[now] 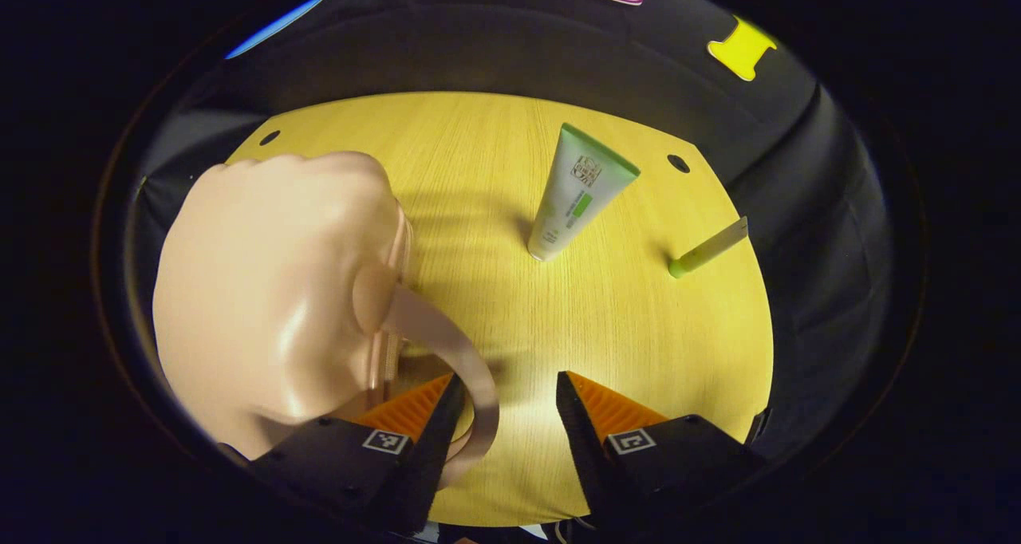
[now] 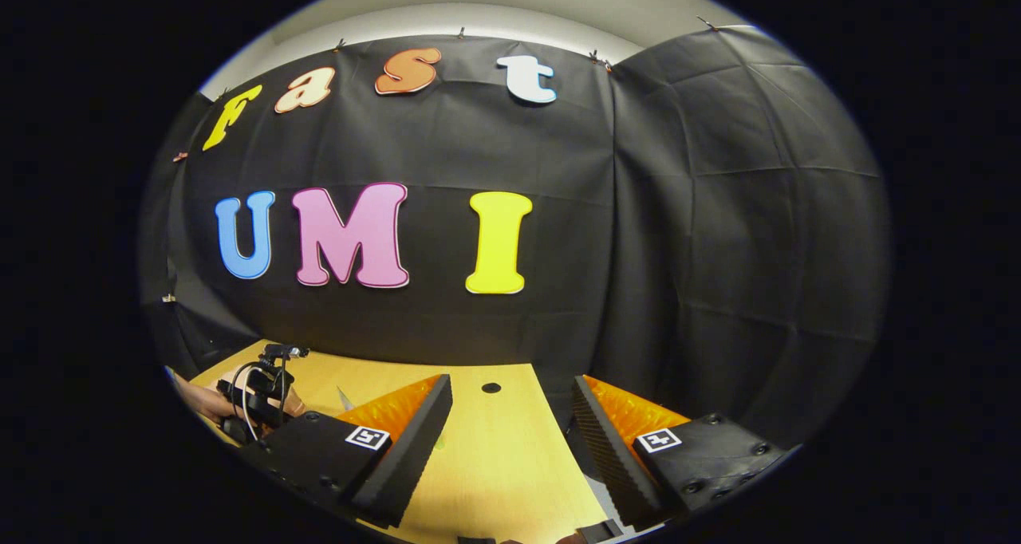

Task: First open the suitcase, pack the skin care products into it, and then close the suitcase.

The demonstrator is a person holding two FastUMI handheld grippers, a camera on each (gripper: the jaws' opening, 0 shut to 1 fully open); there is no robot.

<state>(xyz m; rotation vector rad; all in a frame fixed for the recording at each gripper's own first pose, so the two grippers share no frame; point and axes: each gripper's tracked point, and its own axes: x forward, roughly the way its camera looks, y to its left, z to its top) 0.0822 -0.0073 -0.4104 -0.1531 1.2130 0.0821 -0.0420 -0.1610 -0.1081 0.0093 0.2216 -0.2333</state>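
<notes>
the task looks barely begun. in the left gripper view the left gripper (image 1: 504,416) hangs over the wooden table (image 1: 478,169) with its jaws spread wide and nothing pressed between them; the curved handle (image 1: 447,344) of the small peach-coloured suitcase (image 1: 271,289) arcs down just beside its left finger, inside the gap or at its edge, i cannot tell which. the suitcase sits at the left of the table and appears closed, though the fisheye bulge makes the seam hard to read. two skin care products wait outside it: a white tube with a green end (image 1: 578,193) near the table's middle, and a thin green tube (image 1: 708,249) farther right, well apart from the case. in the right gripper view the right gripper (image 2: 510,440) is held high, jaws wide and empty, facing the booth wall above the table edge. so opening, packing both tubes and closing all seem left to do.
</notes>
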